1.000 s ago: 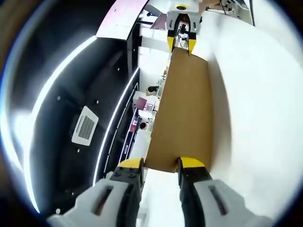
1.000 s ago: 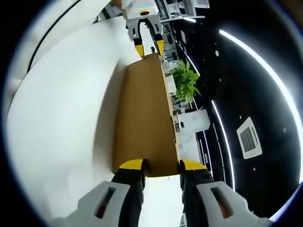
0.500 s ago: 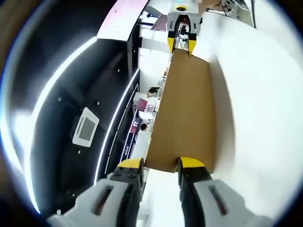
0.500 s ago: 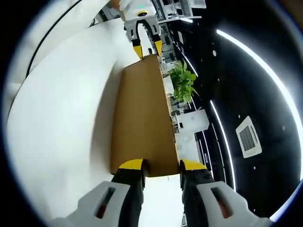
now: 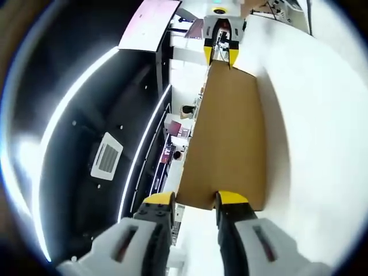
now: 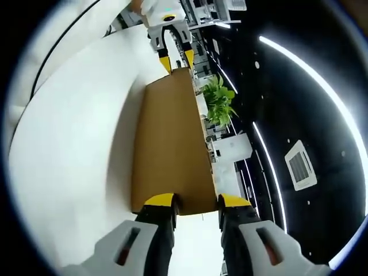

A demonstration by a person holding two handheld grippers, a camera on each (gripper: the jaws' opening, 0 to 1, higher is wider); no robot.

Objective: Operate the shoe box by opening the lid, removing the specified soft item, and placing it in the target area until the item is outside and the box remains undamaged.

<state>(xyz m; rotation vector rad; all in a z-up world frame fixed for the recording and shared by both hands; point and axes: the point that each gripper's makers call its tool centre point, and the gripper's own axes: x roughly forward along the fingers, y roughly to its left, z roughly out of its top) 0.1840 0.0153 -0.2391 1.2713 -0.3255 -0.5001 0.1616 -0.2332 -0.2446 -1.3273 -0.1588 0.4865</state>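
A brown cardboard shoe box lid (image 5: 227,132) hangs in the air, stretched lengthways between my two grippers. My left gripper (image 5: 195,201) is shut on its near end, with the yellow fingertips at either side of that edge. At the far end my right gripper (image 5: 219,54) pinches the opposite edge. In the right gripper view the lid (image 6: 169,144) runs from my right gripper (image 6: 196,202), shut on the near end, up to my left gripper (image 6: 173,57) at the far end. The lid's flat face is plain and looks undamaged.
A white table (image 5: 322,126) (image 6: 69,144) lies along one side of the lid. On the other side is a dark ceiling with light strips and a vent (image 5: 106,161) (image 6: 299,165). A green plant (image 6: 218,103) and office desks stand beyond.
Both views have shifted slightly, with the lid a little farther over the table. Both grips on the lid are unchanged.
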